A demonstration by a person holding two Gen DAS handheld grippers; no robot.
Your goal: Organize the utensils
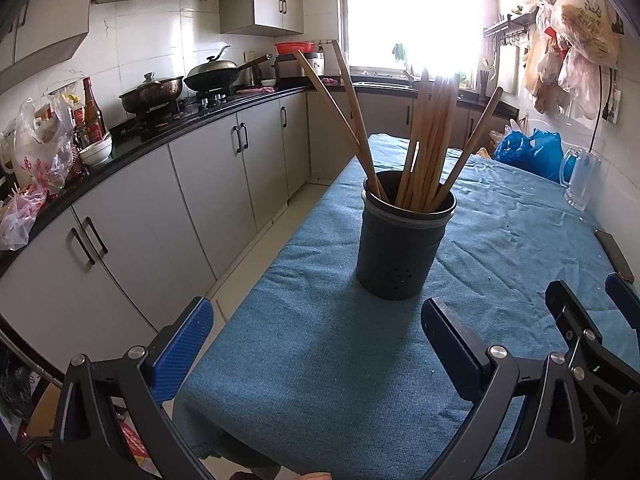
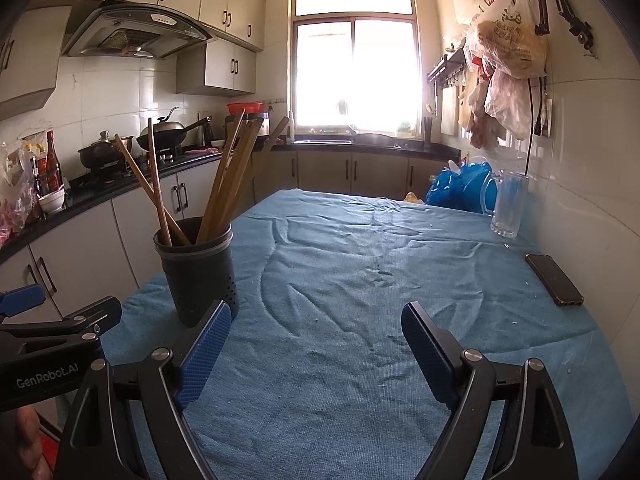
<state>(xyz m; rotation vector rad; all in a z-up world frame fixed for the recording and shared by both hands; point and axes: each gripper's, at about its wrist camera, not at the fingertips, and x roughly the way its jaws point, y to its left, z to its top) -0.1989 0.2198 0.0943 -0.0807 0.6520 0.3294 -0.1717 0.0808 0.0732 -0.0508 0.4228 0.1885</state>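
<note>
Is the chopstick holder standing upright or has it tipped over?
Upright. The dark holder stands on its base on the blue tablecloth, rim facing up, with the chopsticks leaning inside it.

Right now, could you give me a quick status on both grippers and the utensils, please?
Left gripper open, empty. Right gripper open, empty. Chopsticks all upright in dark holder on blue cloth. Nothing in the way; phone off right.
</note>
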